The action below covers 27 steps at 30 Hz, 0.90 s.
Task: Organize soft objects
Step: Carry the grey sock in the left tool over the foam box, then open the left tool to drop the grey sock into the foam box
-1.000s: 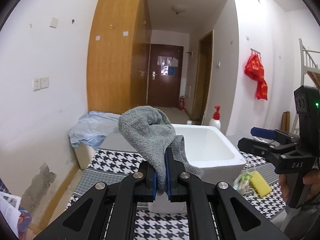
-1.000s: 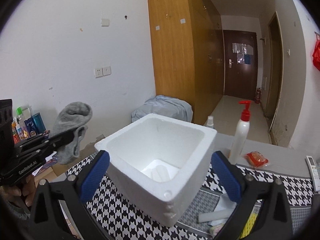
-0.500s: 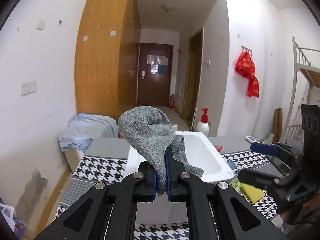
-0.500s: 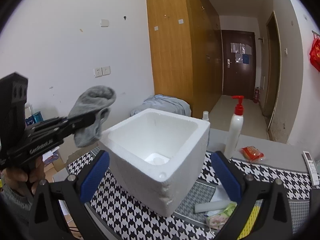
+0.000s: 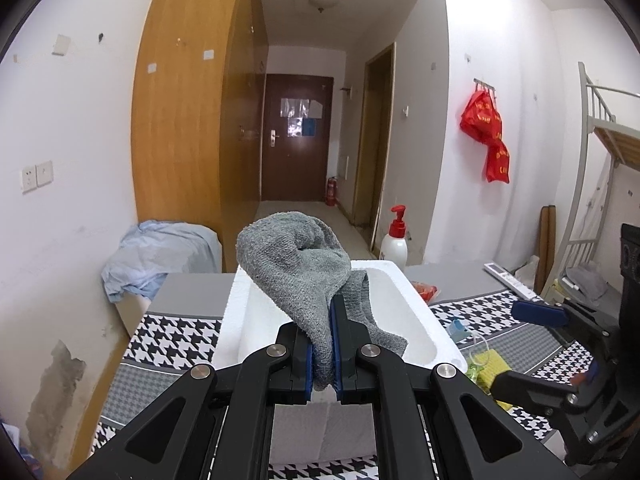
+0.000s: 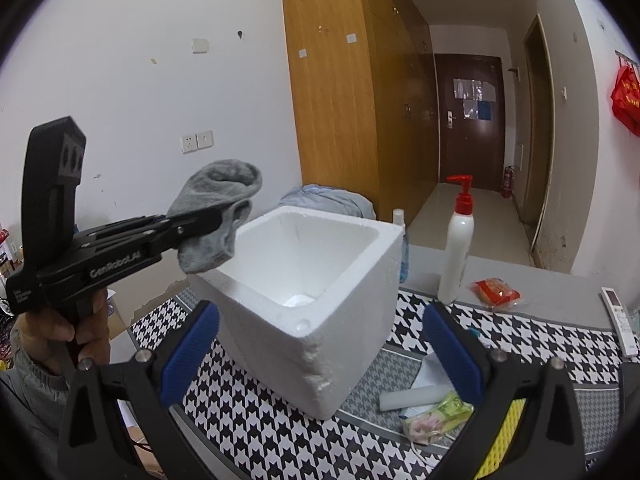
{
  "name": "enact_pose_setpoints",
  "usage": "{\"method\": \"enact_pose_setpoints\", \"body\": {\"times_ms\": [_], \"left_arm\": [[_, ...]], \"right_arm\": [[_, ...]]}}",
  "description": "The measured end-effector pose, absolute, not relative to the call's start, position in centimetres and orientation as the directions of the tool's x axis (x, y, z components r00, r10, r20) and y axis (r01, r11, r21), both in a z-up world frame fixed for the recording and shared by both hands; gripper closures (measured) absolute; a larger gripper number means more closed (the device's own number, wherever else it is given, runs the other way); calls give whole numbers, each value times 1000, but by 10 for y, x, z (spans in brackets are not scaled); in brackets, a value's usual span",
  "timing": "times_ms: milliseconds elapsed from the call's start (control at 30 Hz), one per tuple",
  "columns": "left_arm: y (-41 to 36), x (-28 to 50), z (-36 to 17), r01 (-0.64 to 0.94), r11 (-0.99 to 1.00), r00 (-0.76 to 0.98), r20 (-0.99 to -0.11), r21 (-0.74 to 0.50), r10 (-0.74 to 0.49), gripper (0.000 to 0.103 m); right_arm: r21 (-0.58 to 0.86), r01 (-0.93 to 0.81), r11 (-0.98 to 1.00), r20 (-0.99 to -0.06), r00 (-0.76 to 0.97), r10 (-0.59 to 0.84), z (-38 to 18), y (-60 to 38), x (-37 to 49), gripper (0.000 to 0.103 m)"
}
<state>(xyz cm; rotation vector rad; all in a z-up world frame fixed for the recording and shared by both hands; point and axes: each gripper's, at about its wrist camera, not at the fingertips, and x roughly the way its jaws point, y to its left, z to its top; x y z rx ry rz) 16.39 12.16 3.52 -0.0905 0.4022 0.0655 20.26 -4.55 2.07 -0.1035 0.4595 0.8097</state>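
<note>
Left gripper (image 5: 323,344) clamped on a grey sock (image 5: 304,276), blue pads pinching its middle so both ends flop free: toe bunched above the jaws, cuff hanging off to the side. Held aloft at the near-left rim of the white foam box (image 6: 316,280), just above the wall and not yet over the hollow, judging from the right wrist view, where the sock (image 6: 216,216) overlaps the box's left corner. Probably carried there for dropping inside, the box serving as the bin for soft things; a pinch at mid-length keeps the limp fabric from slipping and lets it fall clear once released. Something pale already at the bottom of the box, too hidden to name.

Left tool (image 6: 196,220) aimed slightly downward toward the box, gripped from below by a hand (image 6: 68,328) with a grey sleeve at the wrist, well left of the box.

Right gripper (image 6: 320,344) spread wide and empty, its blue pads framing the near corner of the box without touching it, pointed gently down at it. Likely parked in readiness, either to steady the light box or to fetch the next item.

Right of the box on the houndstooth cloth (image 6: 256,412): a pump bottle (image 6: 456,252), a red packet (image 6: 496,290), a yellow sponge (image 5: 494,370) and small wrappers lying loose beside the box.
</note>
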Motion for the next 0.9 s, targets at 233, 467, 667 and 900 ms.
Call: {"method": "enact_pose_setpoints", "body": {"times_ms": [233, 467, 667, 900], "left_arm": [[122, 186, 29, -73, 994, 898, -439, -82, 30, 95], [121, 195, 24, -79, 994, 885, -464, -82, 32, 95], [122, 201, 21, -92, 993, 877, -479, -71, 47, 91], [123, 194, 23, -91, 992, 889, -456, -92, 39, 33]], "right_arm": [[87, -702, 707, -446, 607, 657, 16, -50, 208, 0], [92, -694, 714, -451, 610, 651, 13, -53, 215, 0], [92, -688, 719, -459, 612, 644, 11, -55, 217, 0], [98, -674, 732, -460, 622, 634, 11, -61, 219, 0]]}}
